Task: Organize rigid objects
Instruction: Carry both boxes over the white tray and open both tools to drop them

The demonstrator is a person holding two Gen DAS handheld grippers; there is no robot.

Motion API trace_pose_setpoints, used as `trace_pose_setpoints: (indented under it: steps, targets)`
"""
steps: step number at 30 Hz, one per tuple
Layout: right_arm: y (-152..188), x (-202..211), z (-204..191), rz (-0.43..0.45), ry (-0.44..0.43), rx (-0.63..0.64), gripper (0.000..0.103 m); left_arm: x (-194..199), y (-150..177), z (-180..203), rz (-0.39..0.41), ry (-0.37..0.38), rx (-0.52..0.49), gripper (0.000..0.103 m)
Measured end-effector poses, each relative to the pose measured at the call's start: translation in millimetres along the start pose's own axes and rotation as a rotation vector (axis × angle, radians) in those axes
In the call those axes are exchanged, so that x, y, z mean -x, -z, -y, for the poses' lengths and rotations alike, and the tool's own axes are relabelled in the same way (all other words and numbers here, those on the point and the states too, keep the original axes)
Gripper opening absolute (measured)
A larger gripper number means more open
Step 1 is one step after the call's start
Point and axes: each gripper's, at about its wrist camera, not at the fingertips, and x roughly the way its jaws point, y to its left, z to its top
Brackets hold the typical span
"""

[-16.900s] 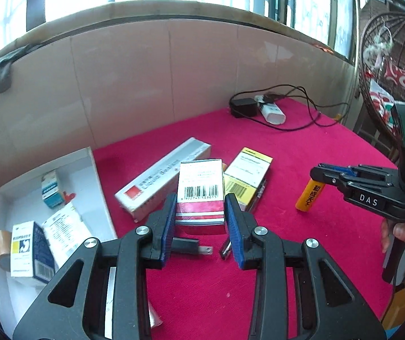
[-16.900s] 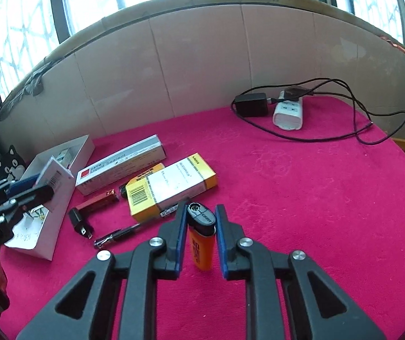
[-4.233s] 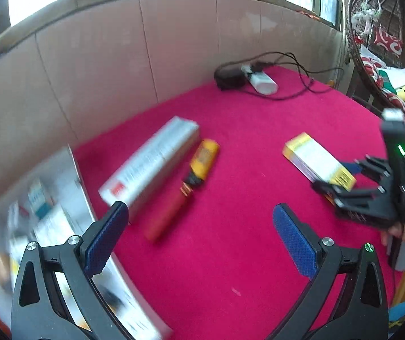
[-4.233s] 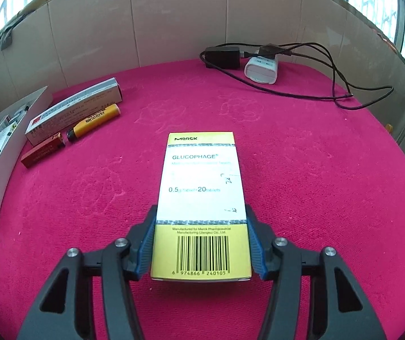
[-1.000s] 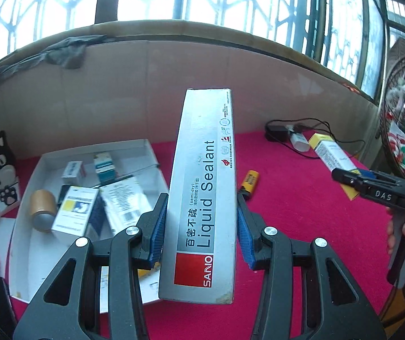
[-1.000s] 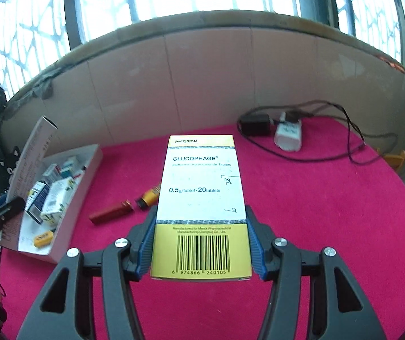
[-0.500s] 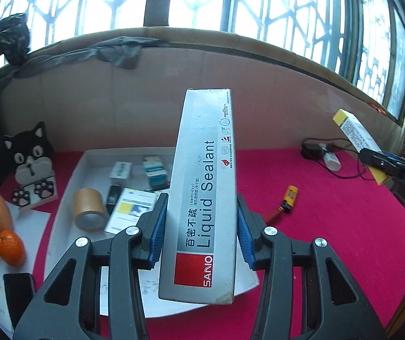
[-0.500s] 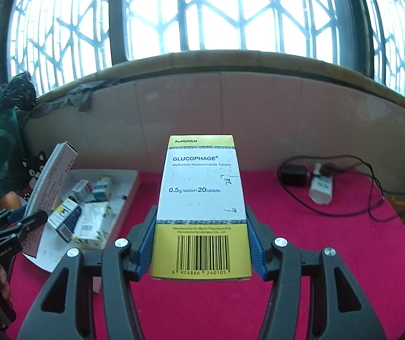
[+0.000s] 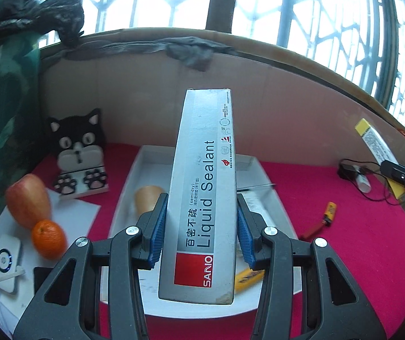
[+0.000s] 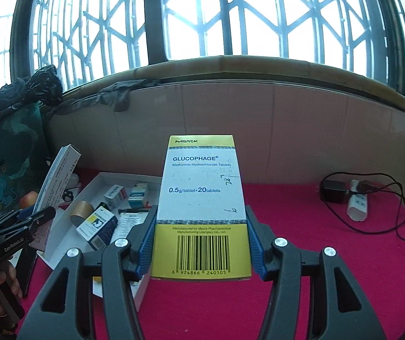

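1. The left claw (image 9: 201, 226) is clamped on a long grey Liquid Sealant box (image 9: 202, 198), blue pads pressed to both long sides. The box is held lengthwise above the white tray (image 9: 128, 187), its far end pointing to 12 o'clock.
2. The right claw (image 10: 201, 248) grips a yellow-and-white Glucophage tablet box (image 10: 201, 206) by its sides, barcode end nearest the camera. The box is held in the air over the red table (image 10: 330, 269), just to the right of the tray.
3. In the tray lie a roll of brown tape (image 10: 82, 212), a blue-and-yellow medicine box (image 10: 97, 226) and several smaller cartons (image 10: 114, 195).
4. On the table at 3 o'clock in the left wrist view lie an orange lighter (image 9: 329, 212) and a red stick-like item (image 9: 311, 231), just beside each other.
5. At 9 o'clock of the tray stand an apple (image 9: 28, 201), an orange (image 9: 48, 238) and a black cat figure (image 9: 79, 153).
6. A white power strip (image 10: 357, 204) with black cables sits at the table's far right.
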Motion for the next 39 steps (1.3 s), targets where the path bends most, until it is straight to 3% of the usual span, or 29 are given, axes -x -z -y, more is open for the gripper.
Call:
trace_pose_setpoints:
  steps: [18, 29, 38, 39]
  targets:
    - [-17.0, -60.9, -80.6, -0.114, -0.139, 0.051, 0.056, -28.3, -4.0, -32.0, -0.048, -0.084, 0.021, 0.044]
    - [-11.1, -124.7, -116.0, -0.228, -0.129, 0.045, 0.056, -92.1, -25.3, -46.7, -0.146, -0.101, 0.056, 0.044]
    - [4.7, -164.0, -121.4, -0.305, -0.126, -0.023, 0.056, -106.9, -22.8, -51.9, -0.161, -0.138, 0.08, 0.045]
    - [7.0, -163.6, -122.0, -0.306, -0.132, -0.021, 0.064, -106.3, -22.2, -53.4, -0.156, -0.143, 0.084, 0.048]
